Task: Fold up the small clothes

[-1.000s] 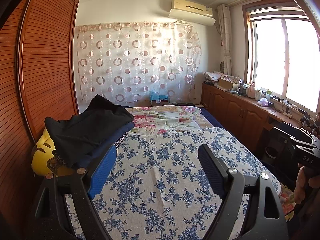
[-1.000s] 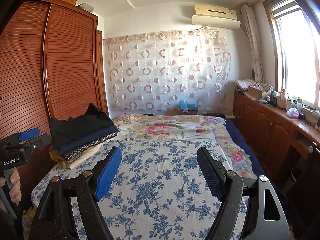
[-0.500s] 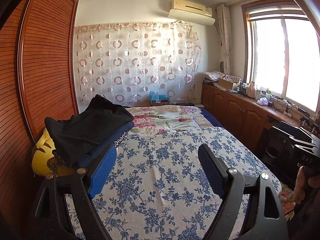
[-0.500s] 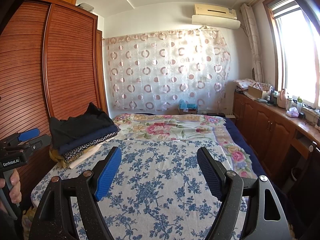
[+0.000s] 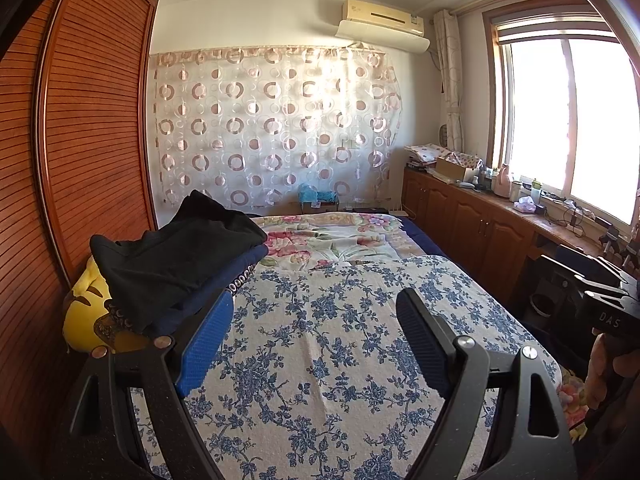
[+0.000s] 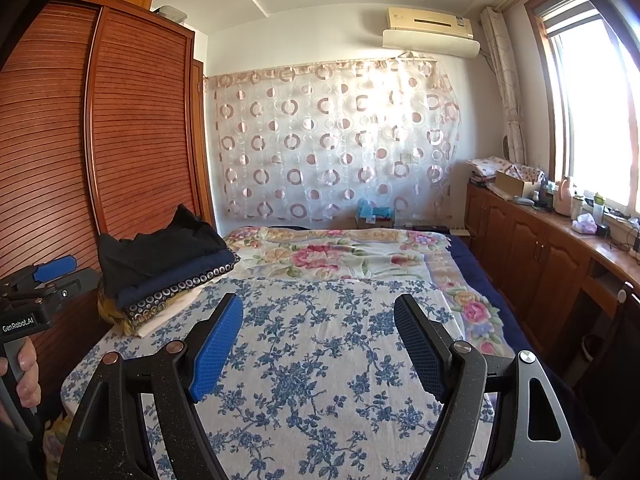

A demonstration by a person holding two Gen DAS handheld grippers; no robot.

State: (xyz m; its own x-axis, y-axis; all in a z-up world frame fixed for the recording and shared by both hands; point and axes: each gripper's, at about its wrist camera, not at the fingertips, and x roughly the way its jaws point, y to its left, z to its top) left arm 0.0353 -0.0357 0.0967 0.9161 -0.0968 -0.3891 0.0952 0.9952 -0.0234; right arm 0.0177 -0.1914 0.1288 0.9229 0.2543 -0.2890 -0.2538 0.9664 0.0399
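A pile of folded clothes (image 5: 176,264) lies at the left edge of the bed, black on top, navy with a ring-patterned band under it, yellow at the bottom. The same clothes pile (image 6: 168,264) shows in the right wrist view. My left gripper (image 5: 314,312) hovers open over the blue-flowered bedsheet (image 5: 328,360), nothing between its blue pads; its left finger (image 5: 204,340) is close beside the pile. My right gripper (image 6: 318,316) is open too, empty, over the bedsheet (image 6: 320,380). Each view catches the other gripper at its edge, held by a hand.
A slatted wooden wardrobe (image 5: 80,152) stands tight against the bed's left side. A pink-flowered quilt (image 6: 340,252) covers the far half of the bed. Wooden cabinets (image 6: 532,256) with clutter run under the window on the right. A circle-patterned curtain (image 5: 272,132) hangs behind.
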